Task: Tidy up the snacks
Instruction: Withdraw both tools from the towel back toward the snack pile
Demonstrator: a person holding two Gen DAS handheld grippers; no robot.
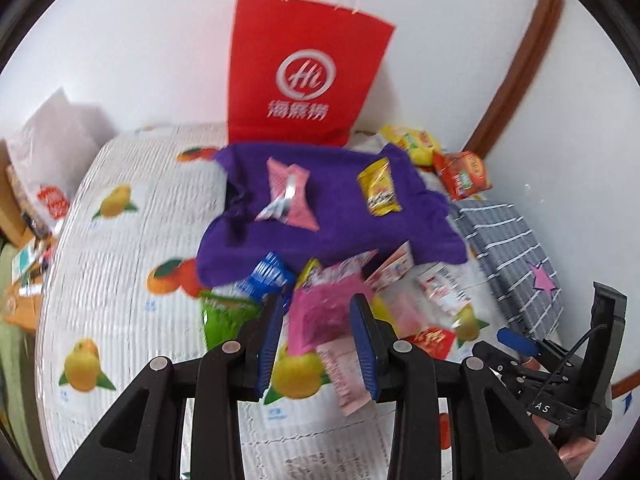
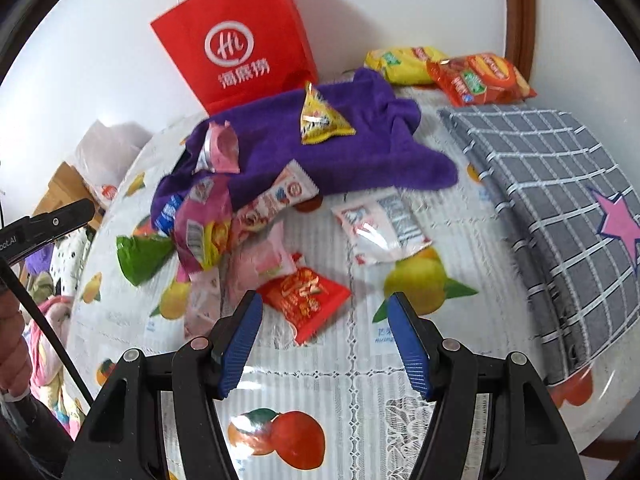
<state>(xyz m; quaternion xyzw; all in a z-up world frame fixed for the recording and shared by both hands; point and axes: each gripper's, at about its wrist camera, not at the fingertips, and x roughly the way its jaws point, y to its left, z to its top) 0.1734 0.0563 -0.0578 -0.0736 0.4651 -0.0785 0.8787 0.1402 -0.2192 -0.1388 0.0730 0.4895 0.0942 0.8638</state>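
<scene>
Left wrist view: the left tool (image 1: pixel 322 330) pinches a magenta snack packet (image 1: pixel 318 316) above a table (image 1: pixel 120 240) covered in a fruit-print cloth. The right tool (image 2: pixel 324 328) stands spread and empty over a red packet (image 2: pixel 306 298). More snacks lie heaped near a purple towel (image 2: pixel 320 148), which carries a yellow packet (image 2: pixel 320 120) and a pink one (image 2: pixel 222 148). A red paper bag (image 2: pixel 236 36) stands against the white wall; its contents cannot be seen. A grey checked cloth (image 2: pixel 552 184) lies at the table's right.

Snack pile (image 2: pixel 224 240) crowds left; tablecloth (image 2: pixel 360 364) ahead seems clear.
</scene>
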